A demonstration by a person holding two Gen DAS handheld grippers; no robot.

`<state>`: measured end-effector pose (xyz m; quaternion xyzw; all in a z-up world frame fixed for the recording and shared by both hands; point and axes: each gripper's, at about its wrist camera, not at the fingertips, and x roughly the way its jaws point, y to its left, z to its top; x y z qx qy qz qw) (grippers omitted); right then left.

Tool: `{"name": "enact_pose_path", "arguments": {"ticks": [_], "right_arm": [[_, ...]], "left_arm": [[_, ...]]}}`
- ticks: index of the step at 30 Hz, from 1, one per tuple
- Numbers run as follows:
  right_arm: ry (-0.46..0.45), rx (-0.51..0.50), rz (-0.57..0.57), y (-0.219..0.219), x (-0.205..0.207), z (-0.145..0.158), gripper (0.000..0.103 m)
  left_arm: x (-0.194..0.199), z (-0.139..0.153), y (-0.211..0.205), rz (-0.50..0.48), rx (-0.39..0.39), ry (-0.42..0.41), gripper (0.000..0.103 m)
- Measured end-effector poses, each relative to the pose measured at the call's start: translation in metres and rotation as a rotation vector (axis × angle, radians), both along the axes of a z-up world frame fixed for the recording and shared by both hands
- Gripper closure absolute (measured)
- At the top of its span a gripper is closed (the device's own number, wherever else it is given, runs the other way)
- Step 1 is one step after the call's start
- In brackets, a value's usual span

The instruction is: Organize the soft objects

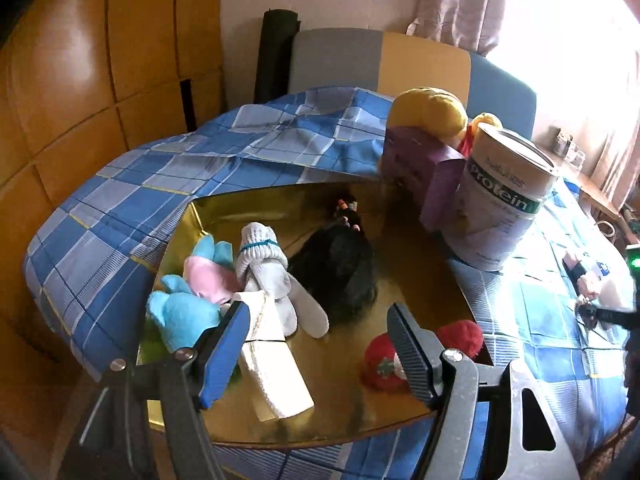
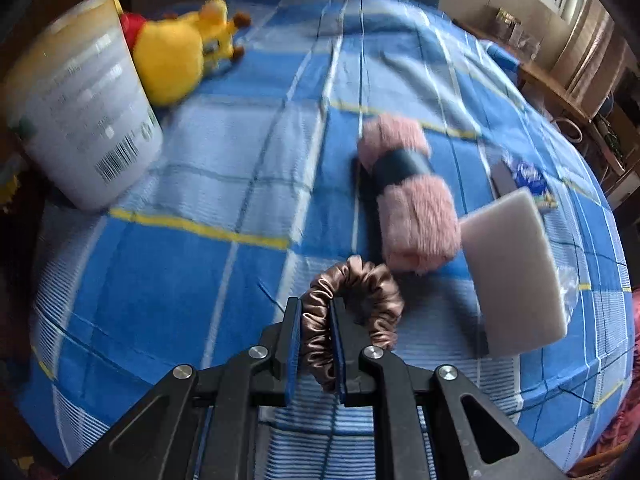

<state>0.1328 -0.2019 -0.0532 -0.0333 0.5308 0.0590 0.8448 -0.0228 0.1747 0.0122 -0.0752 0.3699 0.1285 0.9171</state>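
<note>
A shiny gold tray on the blue checked bedspread holds a blue-and-pink plush, a rolled white sock bundle, a folded white cloth, a black furry piece and a red knitted strawberry. Just above the tray's near side, my left gripper stands open with nothing between its fingers. My right gripper is shut on a brown satin scrunchie, held just above the bedspread. Beyond it lie a pink fluffy roll with a dark band and a white foam block.
A tall protein can, a purple box and a yellow plush stand behind the tray. The can and the yellow plush also show far left in the right wrist view. Wooden wardrobe doors stand left of the bed.
</note>
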Motion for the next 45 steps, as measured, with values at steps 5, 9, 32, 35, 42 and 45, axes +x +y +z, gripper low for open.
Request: {"name": "enact_pose_path", "arguments": {"ticks": [5, 9, 32, 35, 42, 45], "right_arm": [[-0.154, 0.101, 0.009, 0.008, 0.004, 0.043, 0.090], [-0.310, 0.161, 0.050, 0.033, 0.007, 0.093, 0.090], [-0.270, 0.325, 0.640, 0.278, -0.067, 0.103, 0.090], [-0.208, 0.308, 0.638, 0.291, -0.067, 0.080, 0.090], [-0.080, 0.309, 0.571, 0.303, -0.051, 0.040, 0.079], [-0.040, 0.319, 0.546, 0.301, -0.047, 0.033, 0.064]], "left_arm": [[0.000, -0.002, 0.000, -0.006, -0.011, 0.004, 0.031], [0.000, -0.005, 0.003, -0.005, -0.020, 0.007, 0.031], [-0.017, -0.006, 0.032, 0.077, -0.062, -0.014, 0.024], [-0.018, -0.007, 0.034, 0.091, -0.063, -0.017, 0.018], [-0.017, -0.015, 0.042, 0.111, -0.091, -0.002, 0.018], [-0.016, -0.016, 0.044, 0.119, -0.090, 0.000, 0.018]]}}
